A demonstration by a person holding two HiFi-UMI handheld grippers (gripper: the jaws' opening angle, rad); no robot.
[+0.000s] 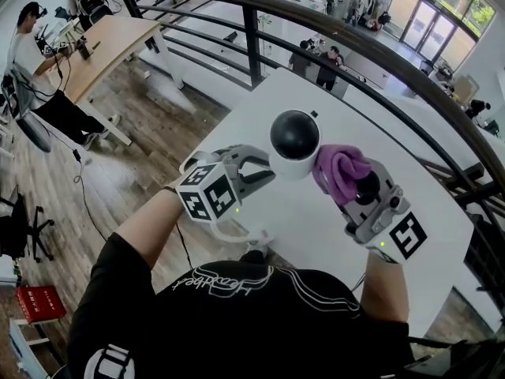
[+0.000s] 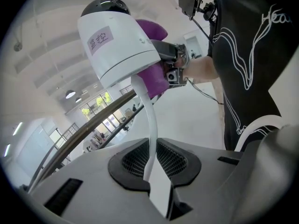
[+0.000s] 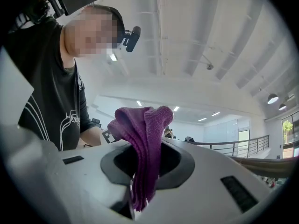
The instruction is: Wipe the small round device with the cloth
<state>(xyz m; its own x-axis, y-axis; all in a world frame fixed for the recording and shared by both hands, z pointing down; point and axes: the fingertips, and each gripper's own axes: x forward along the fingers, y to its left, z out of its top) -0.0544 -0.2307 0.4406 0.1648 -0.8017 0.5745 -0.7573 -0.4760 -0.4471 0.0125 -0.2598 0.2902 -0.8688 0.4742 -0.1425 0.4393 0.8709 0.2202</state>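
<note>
Dome camera (image 1: 293,144) is held off the desk (image 1: 316,235) by its white stem (image 2: 150,125), clenched in fingers of L gripper (image 1: 264,174), so purple cloth (image 1: 341,170) (pinched in R gripper (image 1: 351,192)) can be rubbed round it.

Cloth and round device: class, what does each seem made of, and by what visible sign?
Cloth: purple fabric, probably knitted, matt; fine ribbed texture, soft folds. Device: probably plastic; smooth white shell, glossy black dome with highlights.

Device (image 1: 294,144) sat above the table (image 1: 316,235). Left gripper (image 1: 264,174) was left of the device, jaws on its stem. Cloth (image 1: 341,170) lay against the device's right side; right gripper (image 1: 357,198) was right of the device, below the cloth.
</note>
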